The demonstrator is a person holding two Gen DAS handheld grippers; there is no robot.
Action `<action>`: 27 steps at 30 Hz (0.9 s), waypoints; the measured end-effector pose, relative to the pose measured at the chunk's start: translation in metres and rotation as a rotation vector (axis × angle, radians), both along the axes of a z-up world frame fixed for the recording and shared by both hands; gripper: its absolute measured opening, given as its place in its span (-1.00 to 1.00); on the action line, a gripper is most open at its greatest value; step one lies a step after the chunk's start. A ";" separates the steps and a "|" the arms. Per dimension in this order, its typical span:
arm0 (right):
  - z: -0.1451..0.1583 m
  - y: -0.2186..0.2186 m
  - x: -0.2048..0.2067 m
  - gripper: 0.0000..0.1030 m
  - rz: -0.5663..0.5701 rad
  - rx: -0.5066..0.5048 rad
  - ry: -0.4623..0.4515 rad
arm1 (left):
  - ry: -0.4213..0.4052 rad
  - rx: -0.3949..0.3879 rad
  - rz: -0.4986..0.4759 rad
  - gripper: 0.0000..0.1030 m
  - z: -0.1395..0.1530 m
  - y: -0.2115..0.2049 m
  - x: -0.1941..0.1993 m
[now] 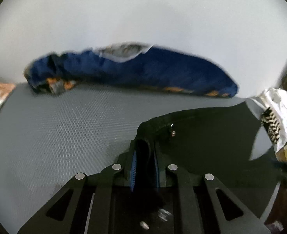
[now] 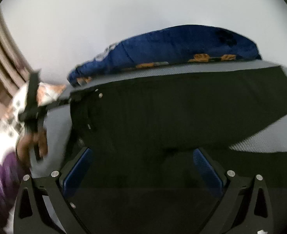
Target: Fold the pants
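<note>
Left wrist view: left gripper (image 1: 145, 152) pinches the limp black pants (image 1: 201, 136) at the waistband corner; right gripper (image 2: 143, 167) gapes wide, empty, over soft, floppy cloth.

A blue pillow (image 1: 143, 72) with orange flowers lies along the far edge of the grey textured mattress (image 1: 55, 128), against a pale wall (image 1: 143, 9). White patterned cloth (image 1: 277, 105) sits at the side.

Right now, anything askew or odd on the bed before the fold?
Nothing damaged or spilled. The black pants lie flat on the grey mattress, with the left gripper pinching their waist corner. Only the blue pillow looks untidy: its cover is bunched at one end.
</note>
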State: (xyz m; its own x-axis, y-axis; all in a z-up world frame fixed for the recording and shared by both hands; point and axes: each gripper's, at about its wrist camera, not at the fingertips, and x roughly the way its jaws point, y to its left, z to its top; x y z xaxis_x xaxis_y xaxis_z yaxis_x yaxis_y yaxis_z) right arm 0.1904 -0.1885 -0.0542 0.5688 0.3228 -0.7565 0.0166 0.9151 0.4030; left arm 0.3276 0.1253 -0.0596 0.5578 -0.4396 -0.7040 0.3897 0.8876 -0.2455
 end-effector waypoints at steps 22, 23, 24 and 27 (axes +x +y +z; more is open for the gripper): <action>-0.081 -0.116 0.118 -0.86 -0.264 0.474 0.358 | -0.048 -0.029 -0.036 -0.70 0.028 -0.023 -0.140; -0.078 -0.117 0.113 -0.87 -0.261 0.469 0.343 | -0.046 -0.026 -0.031 -0.70 0.028 -0.023 -0.142; -0.075 -0.117 0.109 -0.87 -0.259 0.457 0.333 | -0.042 -0.026 -0.024 -0.70 0.029 -0.022 -0.143; -0.059 -0.117 0.079 -0.87 -0.253 0.443 0.291 | -0.024 -0.039 -0.006 -0.69 0.029 -0.012 -0.149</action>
